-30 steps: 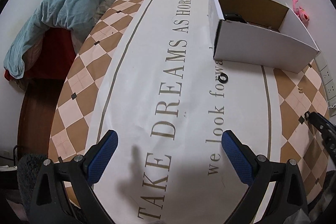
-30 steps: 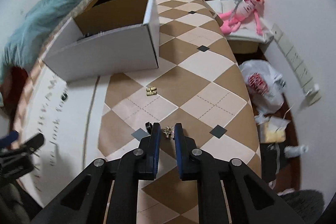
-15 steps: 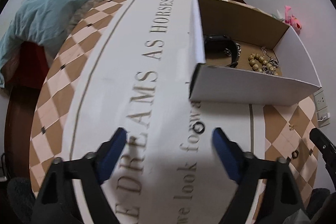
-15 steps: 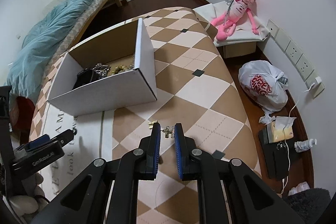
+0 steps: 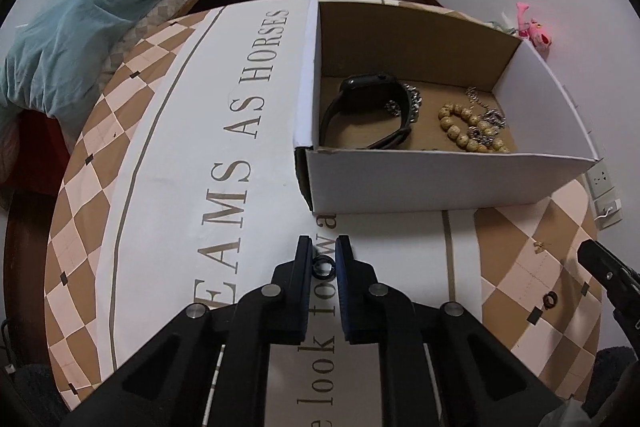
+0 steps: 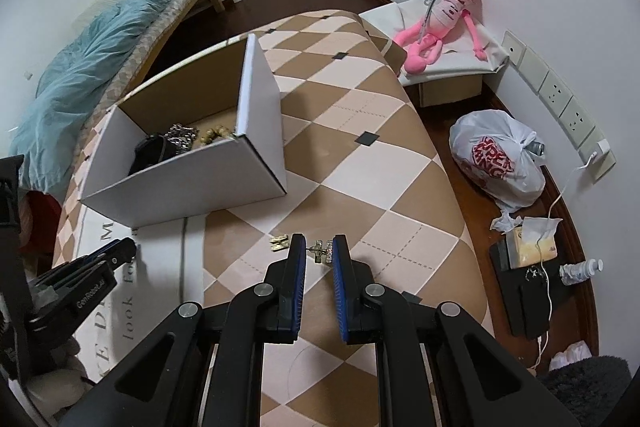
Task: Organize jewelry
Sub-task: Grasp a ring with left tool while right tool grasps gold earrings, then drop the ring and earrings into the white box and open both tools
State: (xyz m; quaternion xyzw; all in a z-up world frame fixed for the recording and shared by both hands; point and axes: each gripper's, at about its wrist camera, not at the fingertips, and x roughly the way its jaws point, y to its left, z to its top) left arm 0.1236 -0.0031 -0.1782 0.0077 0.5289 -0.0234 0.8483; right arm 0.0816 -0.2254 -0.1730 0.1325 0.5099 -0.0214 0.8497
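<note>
Left gripper (image 5: 322,251) is seen closed on a small black ring (image 5: 323,265), pinched between the two blue pads just near of the white cardboard box (image 5: 440,183); whether the ring is lifted off the cloth or resting on it cannot be told. Right gripper (image 6: 319,249) is pressed nearly together on a small gold earring (image 6: 320,250), a stud with a sparkly bar, held crosswise between the fingertips above the checkered tablecloth (image 6: 360,163).

Box noted as open-topped, standing on the far half of the table, partly over the white lettered band of the cloth. Inside it are laid a black watch (image 5: 370,111) at the left, a studded metal bracelet (image 5: 414,101) touching it, and a wooden bead bracelet (image 5: 466,131) with a silver chain (image 5: 486,111) at the right.

Loose pieces on the cloth: a second black ring (image 5: 551,301) at the near right in the left view, a tiny gold piece (image 5: 539,247) farther right of the box, and a pair of gold earrings (image 6: 279,242) just left of the right gripper's tips.

A pink plush toy (image 6: 440,15) is recorded on a low white stand against the far right wall.
</note>
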